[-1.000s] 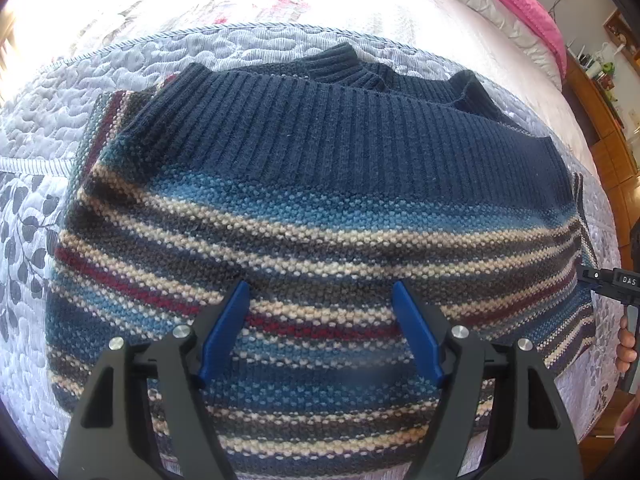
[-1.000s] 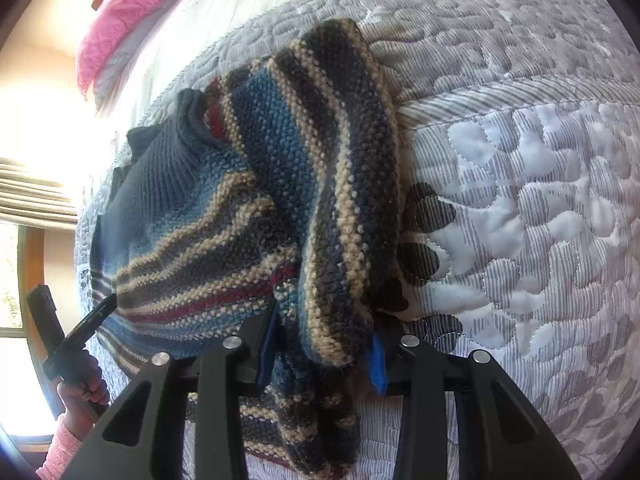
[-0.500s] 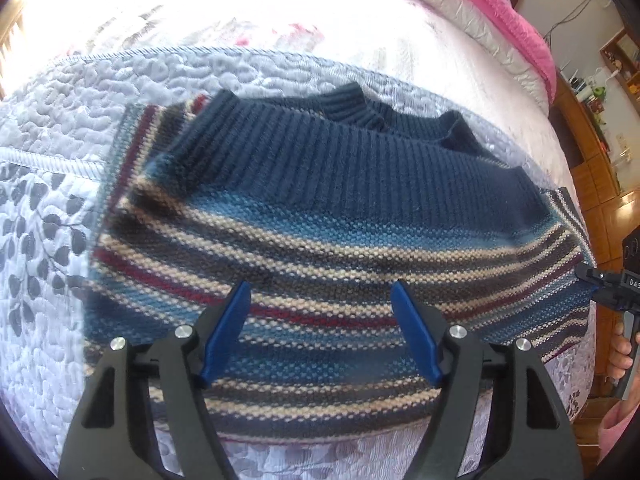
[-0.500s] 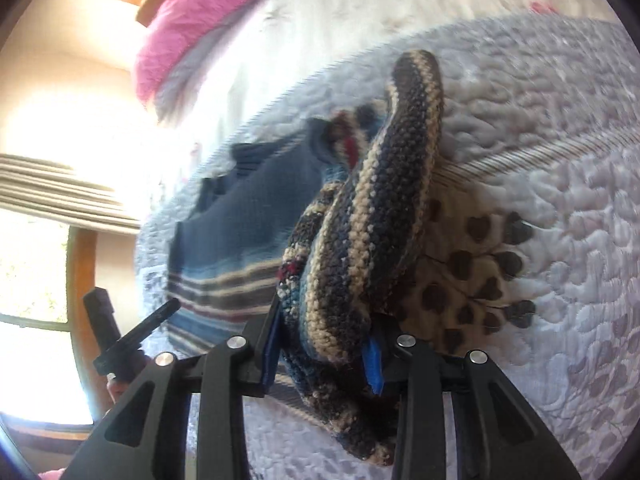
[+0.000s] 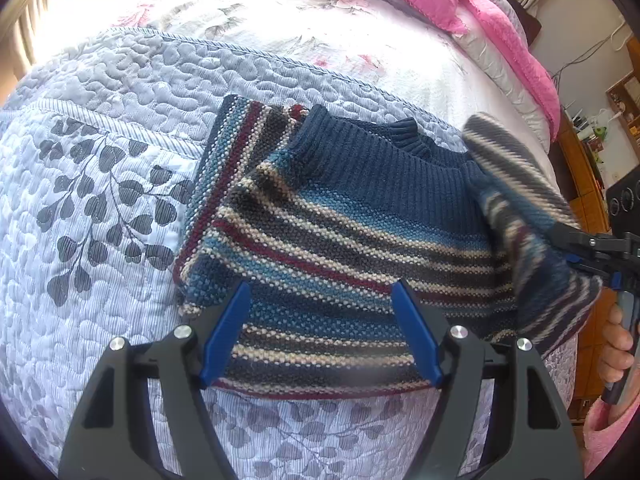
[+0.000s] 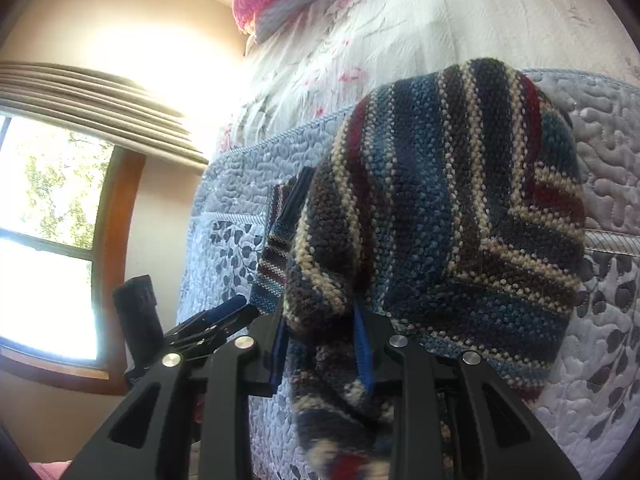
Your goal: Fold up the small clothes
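Observation:
A small knitted sweater [image 5: 360,216], navy at the yoke with blue, cream and dark red stripes, lies flat on the quilt. Its left sleeve [image 5: 228,160] is folded in beside the body. My left gripper [image 5: 320,332] hovers open over the hem, with nothing between its blue pads [image 5: 226,332]. My right gripper [image 6: 322,350] is shut on the other sleeve [image 6: 440,208], which hangs bunched and lifted in front of that camera. In the left wrist view the raised sleeve [image 5: 516,200] arches over the sweater's right side, held by the right gripper [image 5: 576,256].
The sweater rests on a grey-blue quilt [image 5: 100,200] with a leaf print. A white floral sheet [image 5: 240,8] and a pink blanket [image 5: 480,12] lie beyond it. Wooden furniture [image 5: 588,184] stands past the bed's right edge. A window [image 6: 40,240] shows at the left.
My right gripper has lifted the sleeve off the quilt and swung it up over the sweater's right side. My left gripper has drawn back from the sweater, staying open.

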